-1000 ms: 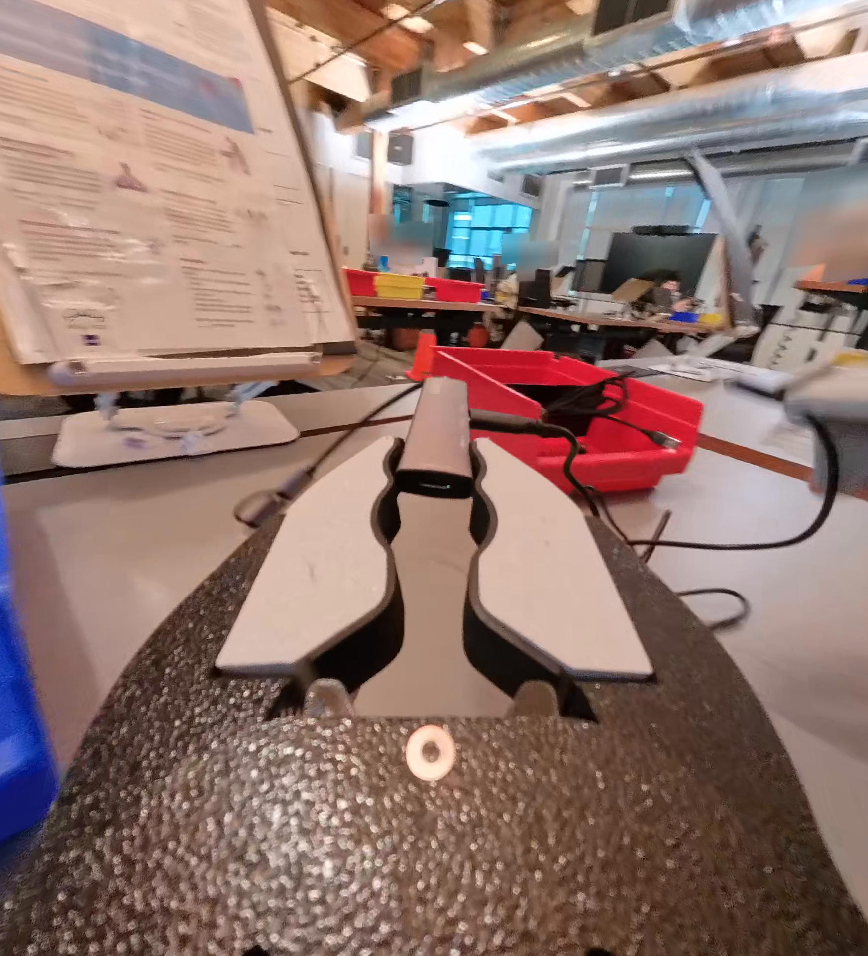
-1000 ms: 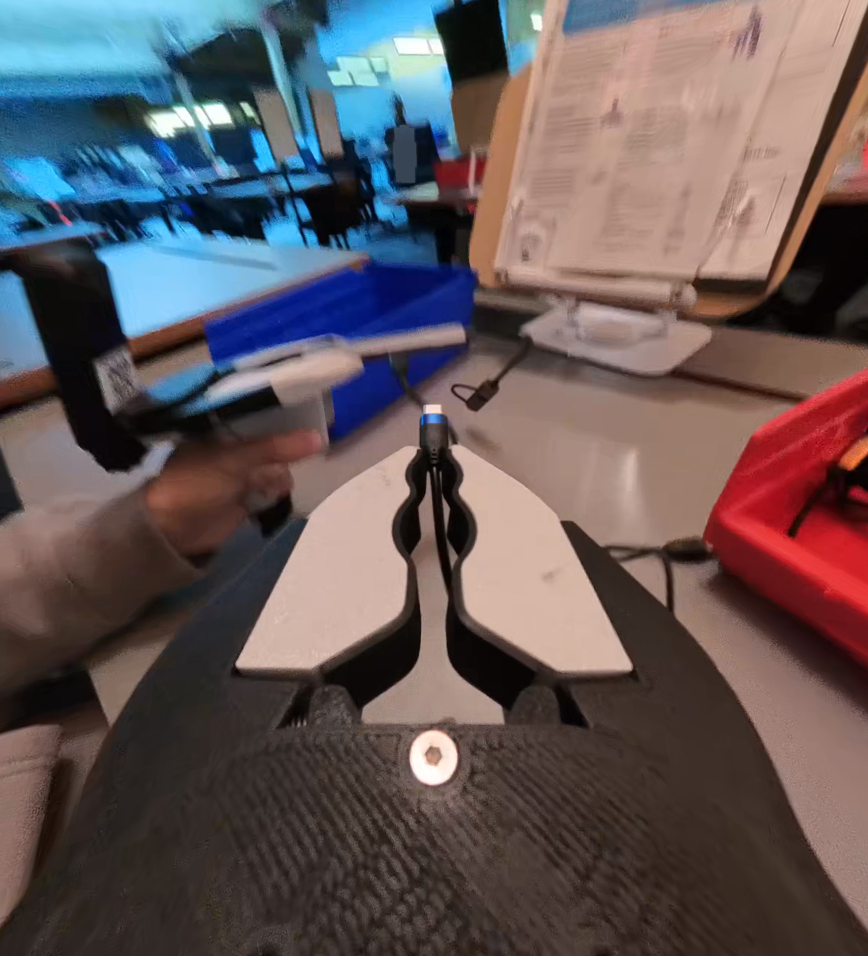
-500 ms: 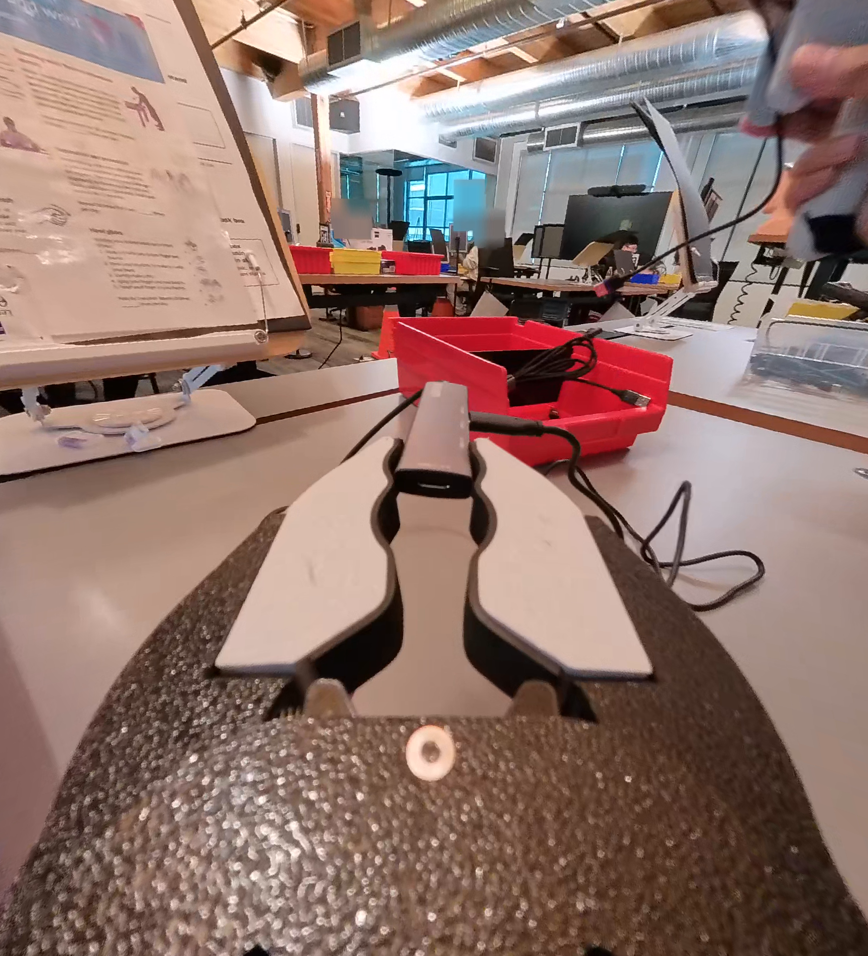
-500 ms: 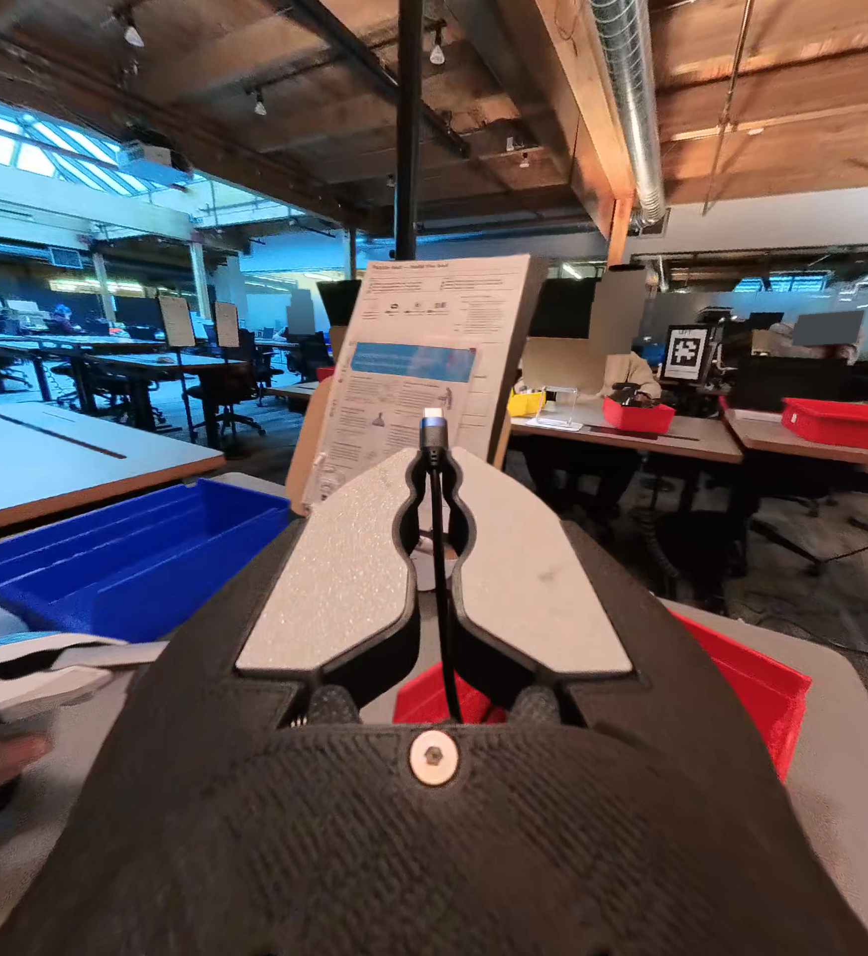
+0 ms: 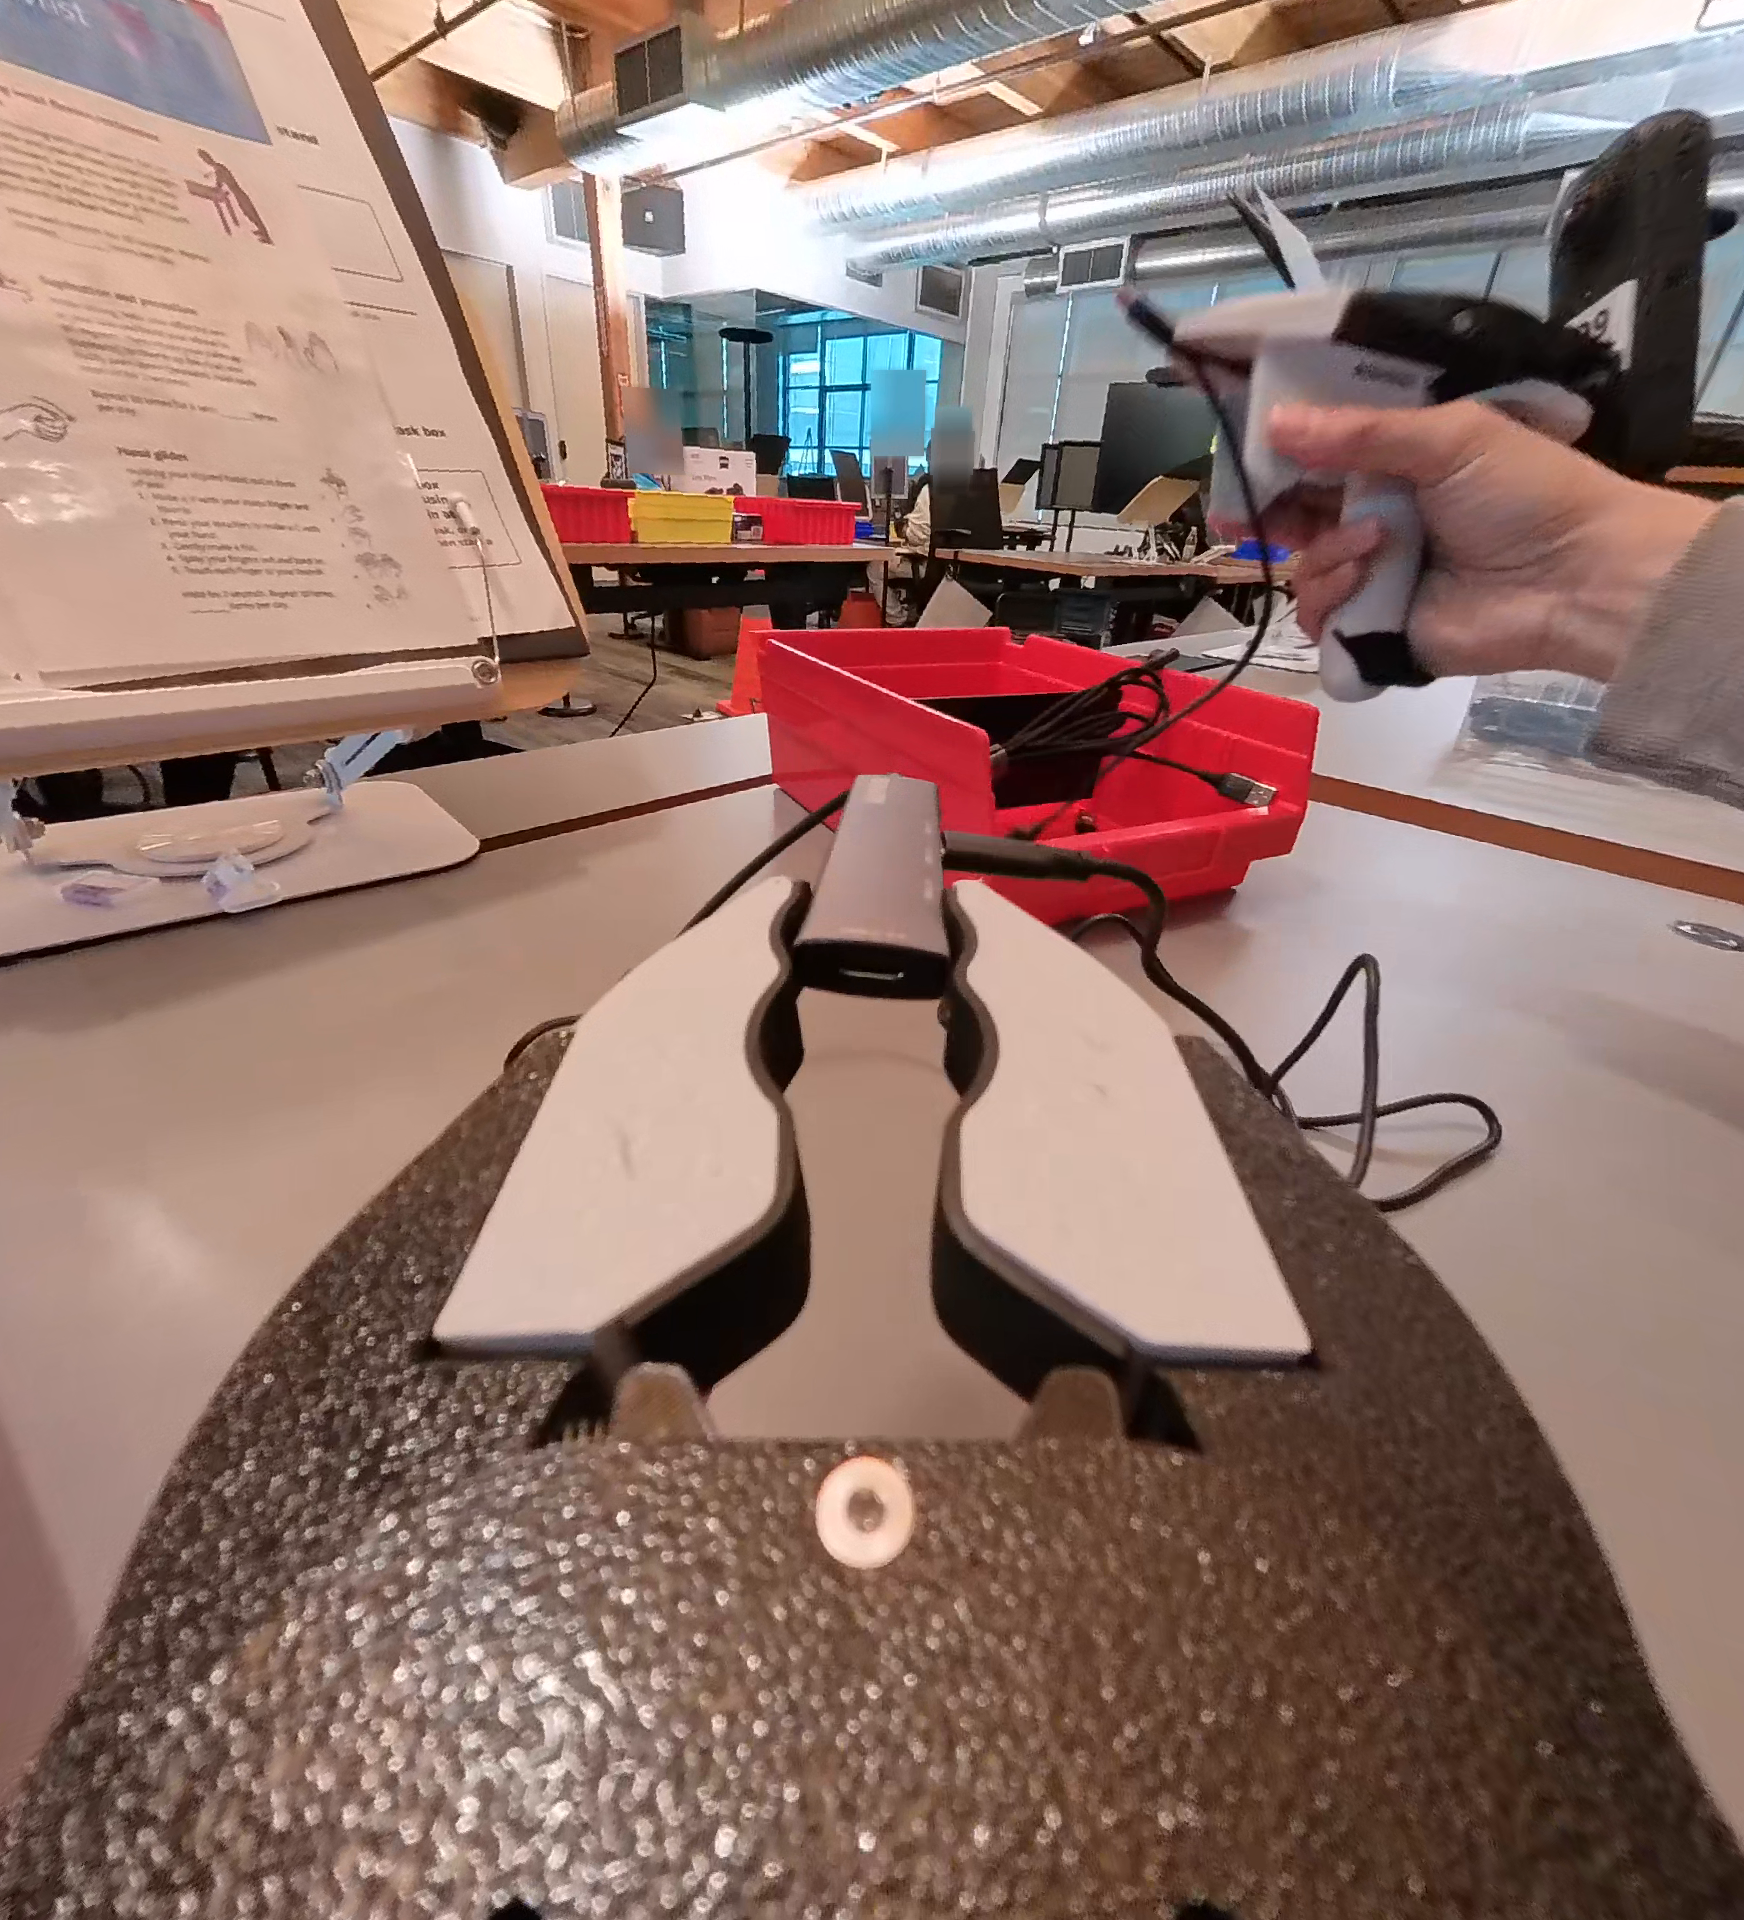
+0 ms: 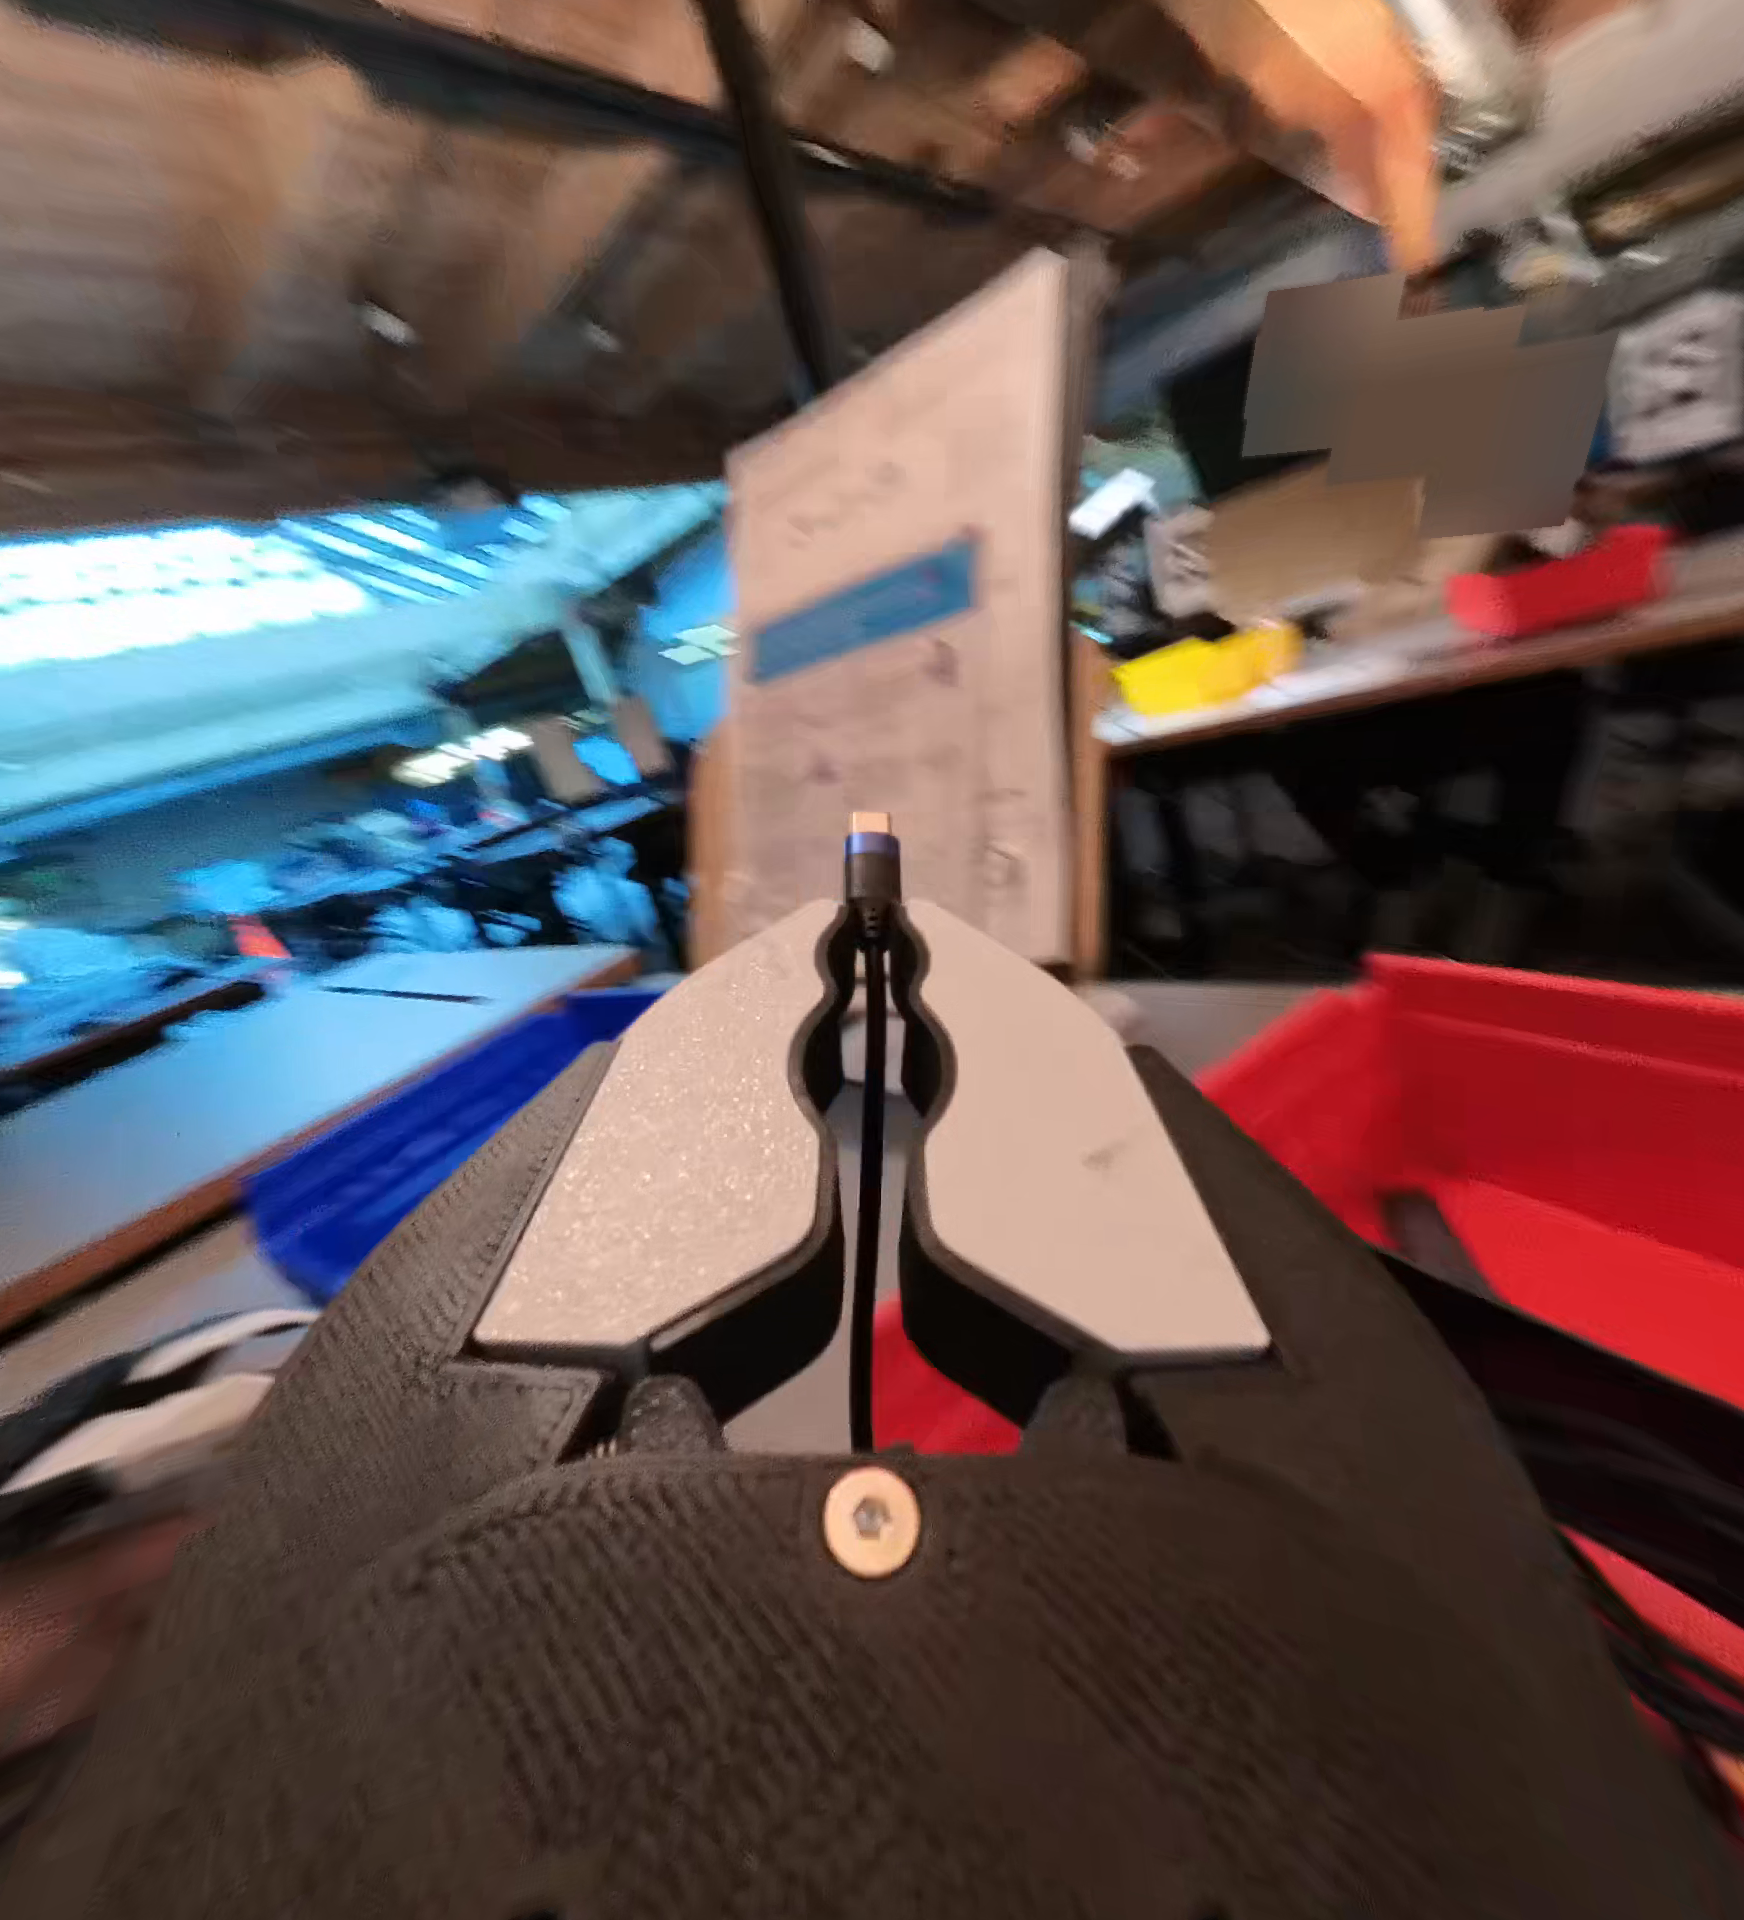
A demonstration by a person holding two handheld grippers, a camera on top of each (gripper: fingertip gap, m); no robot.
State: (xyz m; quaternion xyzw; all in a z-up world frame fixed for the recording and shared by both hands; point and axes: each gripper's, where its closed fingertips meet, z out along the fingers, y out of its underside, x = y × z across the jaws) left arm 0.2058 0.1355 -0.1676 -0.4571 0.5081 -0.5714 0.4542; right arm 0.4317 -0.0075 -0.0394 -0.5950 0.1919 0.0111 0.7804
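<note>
My left gripper [image 5: 870, 914] is shut on a slim grey adapter hub [image 5: 878, 868], held level just above the grey table [image 5: 224, 1091], its open port facing the camera. A black cable [image 5: 1263, 1049] runs from the hub's far end and loops on the table to the right. My right gripper [image 6: 870, 914] is shut on a black cable plug [image 6: 870, 857] with a blue collar and metal tip pointing forward. In the left wrist view the right gripper [image 5: 1200, 338] is held high at the upper right by a hand [image 5: 1470, 540], its cable hanging down toward the red bin.
A red bin [image 5: 1034, 758] with coiled black cables stands behind the hub; it also shows in the right wrist view [image 6: 1574, 1164]. A document stand with a printed sheet [image 5: 172, 416] is at the left. A blue bin [image 6: 411, 1143] sits left in the right wrist view. Left tips to right tips: about 30 cm.
The right gripper has swung down and left with the plug; its view is blurred by motion. In the left view the hand and right gripper have come lower. The left gripper has barely moved.
</note>
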